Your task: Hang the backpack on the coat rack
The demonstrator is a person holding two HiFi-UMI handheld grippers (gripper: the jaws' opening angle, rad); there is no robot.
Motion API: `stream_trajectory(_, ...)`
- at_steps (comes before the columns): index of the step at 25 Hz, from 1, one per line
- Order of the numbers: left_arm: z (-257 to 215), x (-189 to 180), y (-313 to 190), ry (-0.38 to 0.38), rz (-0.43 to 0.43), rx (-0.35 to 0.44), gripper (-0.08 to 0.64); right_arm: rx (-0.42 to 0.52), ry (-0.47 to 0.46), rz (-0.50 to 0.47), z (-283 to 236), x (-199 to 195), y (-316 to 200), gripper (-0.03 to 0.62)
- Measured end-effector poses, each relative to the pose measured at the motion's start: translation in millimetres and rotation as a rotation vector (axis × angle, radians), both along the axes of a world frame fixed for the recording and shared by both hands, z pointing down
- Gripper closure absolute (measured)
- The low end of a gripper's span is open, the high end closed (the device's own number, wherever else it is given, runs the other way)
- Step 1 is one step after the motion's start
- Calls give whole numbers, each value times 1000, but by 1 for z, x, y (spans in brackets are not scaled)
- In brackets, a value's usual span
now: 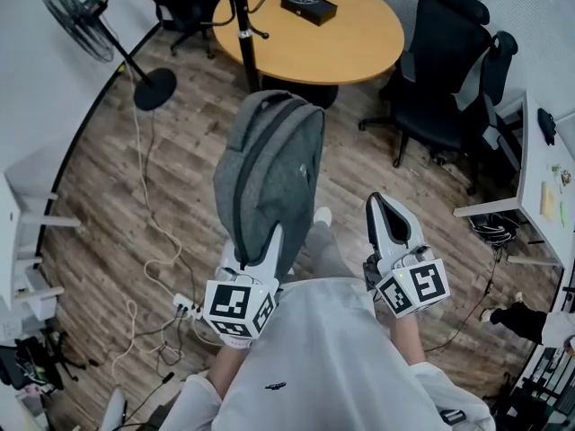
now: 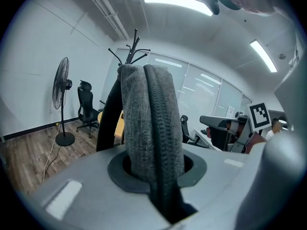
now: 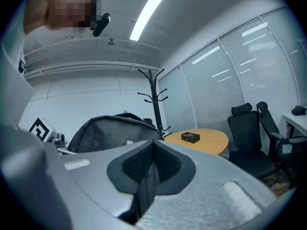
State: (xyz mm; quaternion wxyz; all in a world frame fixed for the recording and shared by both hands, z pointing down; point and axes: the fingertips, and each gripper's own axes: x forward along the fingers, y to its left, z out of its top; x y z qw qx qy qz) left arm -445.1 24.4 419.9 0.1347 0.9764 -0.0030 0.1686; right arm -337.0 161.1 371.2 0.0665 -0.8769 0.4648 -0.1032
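The backpack (image 1: pixel 269 169) is showing rough, matt grey cloth; the round table (image 1: pixel 359 43) is looking smooth and wooden above the grained wood-plank floor (image 1: pixel 99 205)

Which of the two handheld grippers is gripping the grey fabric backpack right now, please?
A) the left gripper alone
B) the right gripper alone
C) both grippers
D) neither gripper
A: the left gripper has its jaws clamped on the grey fabric backpack, while the right gripper has its jaws together with nothing between them.
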Motion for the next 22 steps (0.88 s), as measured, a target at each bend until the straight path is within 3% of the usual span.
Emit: stream_trajectory(22,-22,218,0,-12,-70,38,453,75,-34,-56,3,228,8,591)
